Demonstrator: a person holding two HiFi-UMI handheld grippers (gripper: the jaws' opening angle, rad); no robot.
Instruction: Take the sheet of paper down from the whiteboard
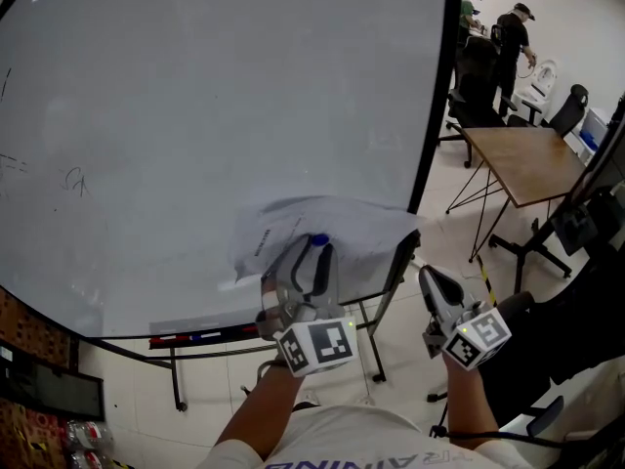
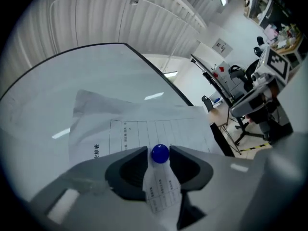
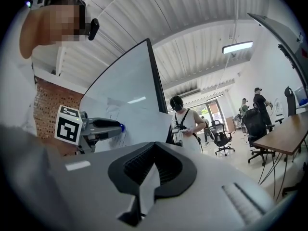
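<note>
Head view: the sheet of paper, crumpled, hangs on the whiteboard's lower part; removal appears incomplete.

Left gripper view: left tongs released, straddling the blue magnet on the sheet.

Right gripper view: right tongs clenched, beside the whiteboard.

1. Wooden table on thin black legs, at the right of the head view.
2. Black office chair just past the table's far end; white chair and another black chair near it.
3. Person in black shirt and cap standing by the chairs, well back.
4. Person in white sleeveless top, headset on, standing.
5. Brick wall; lit ceiling strip light.
6. Red and blue markers lying in a row.
</note>
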